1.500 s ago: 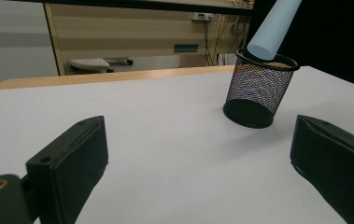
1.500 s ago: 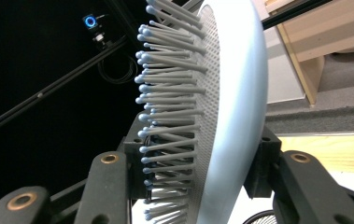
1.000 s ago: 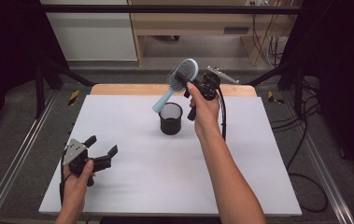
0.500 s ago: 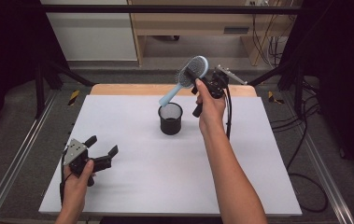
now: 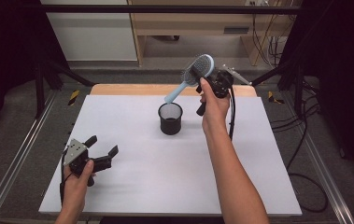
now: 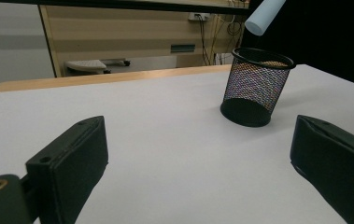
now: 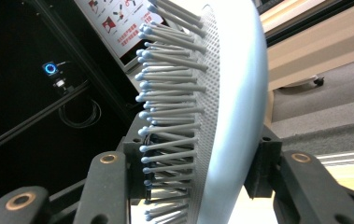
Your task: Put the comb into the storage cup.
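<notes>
Right gripper (image 5: 212, 80) clamped on the brush (image 5: 191, 78) by its head, up above the desk (image 5: 258, 158), handle slanting down-left with its tip just over the cup (image 5: 170, 118), left gripper (image 5: 101, 151) gaping wide, idle at the near-left corner, well apart

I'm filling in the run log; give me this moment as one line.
right claw: shut on hairbrush head | handle tip above mesh cup, not inside | left claw: open, empty, low over table
</notes>
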`<state>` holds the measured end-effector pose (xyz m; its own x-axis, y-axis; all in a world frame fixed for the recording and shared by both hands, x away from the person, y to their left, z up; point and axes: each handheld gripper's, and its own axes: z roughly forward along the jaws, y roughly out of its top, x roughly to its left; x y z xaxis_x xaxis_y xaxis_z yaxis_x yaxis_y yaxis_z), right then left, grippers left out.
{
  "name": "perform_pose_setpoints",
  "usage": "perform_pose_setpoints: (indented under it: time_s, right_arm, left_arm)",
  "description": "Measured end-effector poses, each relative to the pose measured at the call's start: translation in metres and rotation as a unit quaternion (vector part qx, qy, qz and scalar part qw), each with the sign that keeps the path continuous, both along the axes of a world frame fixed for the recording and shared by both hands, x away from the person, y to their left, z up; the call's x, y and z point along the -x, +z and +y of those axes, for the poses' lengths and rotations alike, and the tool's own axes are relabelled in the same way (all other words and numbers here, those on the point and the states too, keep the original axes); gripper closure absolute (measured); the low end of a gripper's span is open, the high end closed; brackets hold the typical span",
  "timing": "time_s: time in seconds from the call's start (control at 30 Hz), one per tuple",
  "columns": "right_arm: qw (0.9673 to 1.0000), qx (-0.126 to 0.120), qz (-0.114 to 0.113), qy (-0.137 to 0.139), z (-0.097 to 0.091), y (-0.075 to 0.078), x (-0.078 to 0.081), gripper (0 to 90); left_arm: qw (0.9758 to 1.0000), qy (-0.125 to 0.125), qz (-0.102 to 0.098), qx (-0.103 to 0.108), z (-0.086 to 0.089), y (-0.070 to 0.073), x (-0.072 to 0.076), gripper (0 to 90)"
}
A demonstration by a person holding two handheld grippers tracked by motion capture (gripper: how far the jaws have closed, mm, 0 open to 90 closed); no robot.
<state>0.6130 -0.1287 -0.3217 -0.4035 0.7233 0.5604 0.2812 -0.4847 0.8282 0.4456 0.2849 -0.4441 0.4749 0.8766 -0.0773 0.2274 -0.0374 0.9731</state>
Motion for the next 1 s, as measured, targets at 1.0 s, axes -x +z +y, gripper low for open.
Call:
perform_pose_setpoints:
  time_s: [1.0]
  right_arm:
    - [0.9976, 0.069, -0.010, -0.009, 0.005, 0.007, 0.000, 53.1]
  left_arm:
    - [1.0000, -0.003, -0.002, 0.002, 0.000, 0.001, 0.001, 2.8]
